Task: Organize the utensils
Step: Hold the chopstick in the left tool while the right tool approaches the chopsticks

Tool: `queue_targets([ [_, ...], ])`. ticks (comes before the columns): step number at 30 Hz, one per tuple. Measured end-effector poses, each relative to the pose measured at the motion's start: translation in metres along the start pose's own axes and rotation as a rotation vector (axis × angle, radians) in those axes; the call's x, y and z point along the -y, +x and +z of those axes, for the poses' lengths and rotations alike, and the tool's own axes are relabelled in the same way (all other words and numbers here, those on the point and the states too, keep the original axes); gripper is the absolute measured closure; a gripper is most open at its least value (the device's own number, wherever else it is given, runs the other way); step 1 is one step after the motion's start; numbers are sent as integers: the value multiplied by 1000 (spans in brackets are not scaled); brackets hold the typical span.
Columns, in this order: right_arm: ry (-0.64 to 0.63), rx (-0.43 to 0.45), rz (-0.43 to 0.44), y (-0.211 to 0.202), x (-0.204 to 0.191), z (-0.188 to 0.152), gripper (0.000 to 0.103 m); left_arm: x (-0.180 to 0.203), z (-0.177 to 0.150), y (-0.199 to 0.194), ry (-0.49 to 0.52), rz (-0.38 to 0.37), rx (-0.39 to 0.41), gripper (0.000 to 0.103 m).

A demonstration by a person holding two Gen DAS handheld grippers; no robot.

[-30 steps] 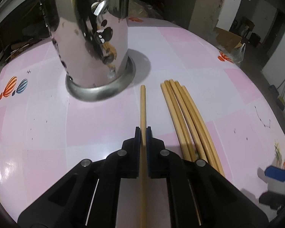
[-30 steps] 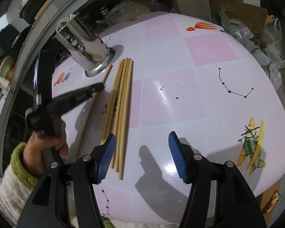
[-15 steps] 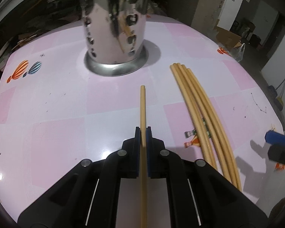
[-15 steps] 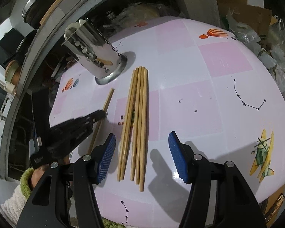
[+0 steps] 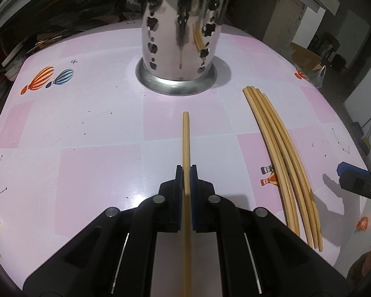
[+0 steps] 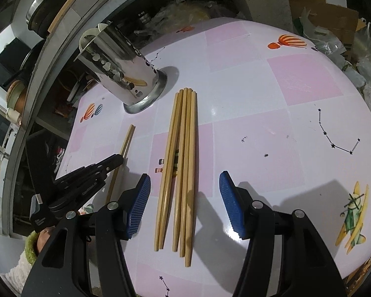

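Note:
A shiny perforated metal utensil holder [image 5: 180,37] [image 6: 118,66] stands upright on the pink chequered table [image 5: 86,173] [image 6: 259,99]. My left gripper [image 5: 186,170] [image 6: 117,158] is shut on wooden chopsticks [image 5: 185,136] [image 6: 128,138], seemingly two pressed together. Their tips point at the holder's base and stop short of it. A bundle of several loose chopsticks [image 5: 279,148] [image 6: 183,148] lies flat on the table, right of the held ones. My right gripper [image 6: 185,175] hovers open above the bundle's near half, one blue pad on each side, not touching. One of its fingers [image 5: 343,170] shows at the right edge.
A hand in a green-cuffed sleeve [image 6: 29,245] holds the left gripper. Pots [image 6: 44,12] sit on a counter behind the table. Cardboard and plastic bags [image 6: 334,29] pile beyond the far right edge. The table edge [image 6: 358,267] runs close on the right.
My left gripper drew back from the holder with the chopsticks, and the holder now sits centred ahead. My right gripper slid left until the loose bundle lay between its open fingers.

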State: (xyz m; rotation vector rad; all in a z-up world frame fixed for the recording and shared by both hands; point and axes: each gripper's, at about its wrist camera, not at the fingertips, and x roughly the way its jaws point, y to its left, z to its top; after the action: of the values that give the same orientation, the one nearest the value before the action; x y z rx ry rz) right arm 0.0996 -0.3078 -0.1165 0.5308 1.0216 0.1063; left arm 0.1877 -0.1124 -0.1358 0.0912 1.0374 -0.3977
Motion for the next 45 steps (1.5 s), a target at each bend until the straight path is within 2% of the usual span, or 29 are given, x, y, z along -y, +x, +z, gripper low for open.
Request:
queue_targets([
  [14, 8, -21, -15, 19, 7, 7, 46, -12, 3, 4, -29, 23, 10, 98],
  [22, 2, 13, -63, 12, 17, 17, 47, -22, 5, 6, -62, -15, 25, 98],
  [28, -3, -5, -92, 20, 26, 32, 61, -25, 3, 7, -83, -34, 35, 98],
  [35, -83, -45, -132, 46, 11, 51, 62, -27, 2, 8, -99, -59, 40, 98],
  [45, -194, -65, -208, 71, -14, 65, 73, -30, 2, 8, -113, -79, 43, 98],
])
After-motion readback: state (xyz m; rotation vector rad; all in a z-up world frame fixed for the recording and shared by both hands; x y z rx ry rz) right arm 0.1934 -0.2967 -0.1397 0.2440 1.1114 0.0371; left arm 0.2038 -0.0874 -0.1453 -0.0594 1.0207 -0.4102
